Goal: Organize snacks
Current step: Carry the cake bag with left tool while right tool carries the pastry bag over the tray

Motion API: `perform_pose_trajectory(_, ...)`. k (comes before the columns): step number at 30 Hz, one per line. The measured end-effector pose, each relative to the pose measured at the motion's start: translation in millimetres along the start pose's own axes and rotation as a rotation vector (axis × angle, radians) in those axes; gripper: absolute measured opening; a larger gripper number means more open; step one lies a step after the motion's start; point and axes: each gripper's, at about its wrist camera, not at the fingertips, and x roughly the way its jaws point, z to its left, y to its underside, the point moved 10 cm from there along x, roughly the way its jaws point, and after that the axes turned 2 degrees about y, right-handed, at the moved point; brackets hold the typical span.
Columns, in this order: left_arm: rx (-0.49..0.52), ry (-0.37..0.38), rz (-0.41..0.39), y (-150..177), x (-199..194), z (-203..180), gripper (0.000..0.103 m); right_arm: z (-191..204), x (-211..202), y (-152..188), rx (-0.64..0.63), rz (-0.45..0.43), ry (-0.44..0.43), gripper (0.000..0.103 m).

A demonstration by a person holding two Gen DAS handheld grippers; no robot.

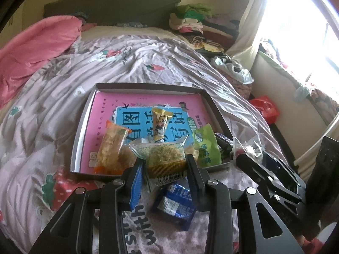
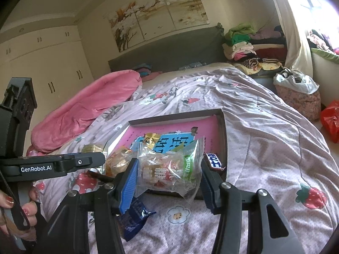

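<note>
Left wrist view: left gripper (image 1: 165,166) clamps the cake packet (image 1: 164,158) by its sides just over the tray (image 1: 214,105) near rim — light, crumbly, slick film, so hold the cake body, not the seal; long axis points toward the tray. Right gripper (image 2: 167,174) grips a clear candy bag (image 2: 169,169) at that same rim — soft, crinkly

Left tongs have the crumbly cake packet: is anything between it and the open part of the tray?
Yes. The orange snack packet, yellow-topped packet and green packet crowd the tray's near edge, just beyond the cake packet. The far half shows free.
</note>
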Motion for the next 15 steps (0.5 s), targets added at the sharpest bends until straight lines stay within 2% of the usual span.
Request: perform_pose_trajectory(15,0.011,0.015,0.011,-5,20,-10,0.039,-16,7,-8,0.024,-0.013,0.041,0.054)
